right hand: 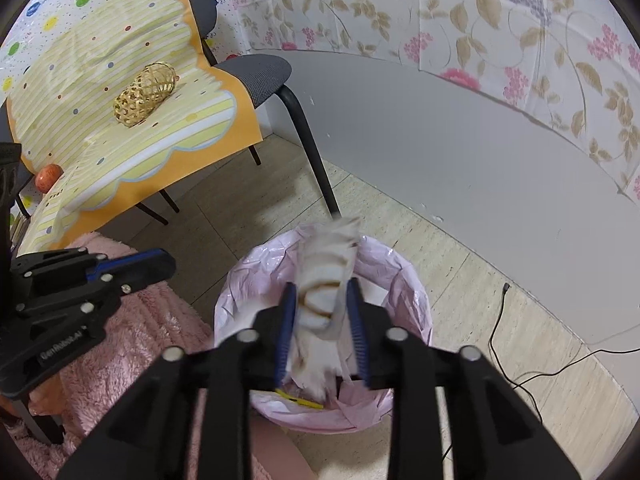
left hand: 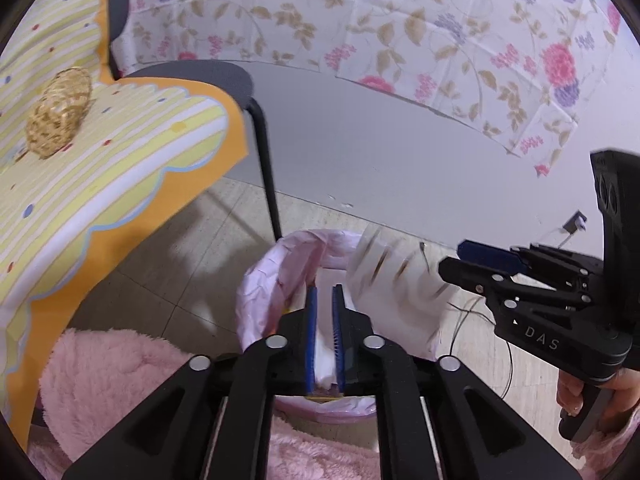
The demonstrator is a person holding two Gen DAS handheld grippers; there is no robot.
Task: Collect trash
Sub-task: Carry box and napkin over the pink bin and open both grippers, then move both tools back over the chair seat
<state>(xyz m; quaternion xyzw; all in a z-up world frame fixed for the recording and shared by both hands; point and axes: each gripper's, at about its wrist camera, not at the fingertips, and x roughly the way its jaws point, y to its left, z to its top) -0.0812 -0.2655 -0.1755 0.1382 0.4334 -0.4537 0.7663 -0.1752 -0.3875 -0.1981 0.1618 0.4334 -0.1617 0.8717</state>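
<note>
Pink plastic is lining the trash bin [right hand: 324,360] on the tiled floor, and both grippers are hanging right over its mouth, angled steeply down. The right gripper [right hand: 322,316] is standing with its blue-padded fingers [right hand: 356,320] a little apart, and a crumpled white paper with brown stains [right hand: 326,276] is sitting in the gap, badly blurred. Its lower end is reaching down inside the liner, its upper end is sticking out past the fingertips. Whether the pads are pressing on it cannot be told for sure; there looks to be daylight along the right-hand pad.

From the left wrist view that same paper [left hand: 394,280] is showing as a pale streaked smear just off the tip of the right gripper [left hand: 460,258], above the bin's far rim [left hand: 304,240]. The left gripper [left hand: 325,336] is holding its own fingers [left hand: 311,340] narrowly apart, with a white tissue-like scrap [left hand: 325,356] between them, inside the bin. Contact there is not clear either. A person's hand [left hand: 600,396] is wrapping the right gripper's handle.

A yellow wrapper edge [right hand: 298,398] is lying in the bin. A fluffy pink rug [right hand: 132,320] is lying just beside it, a black cable [right hand: 496,320] is trailing over the floor, and a woven basket [right hand: 145,93] is lying on its side on a striped yellow cloth [right hand: 168,128] draped over a grey chair [right hand: 260,76].
</note>
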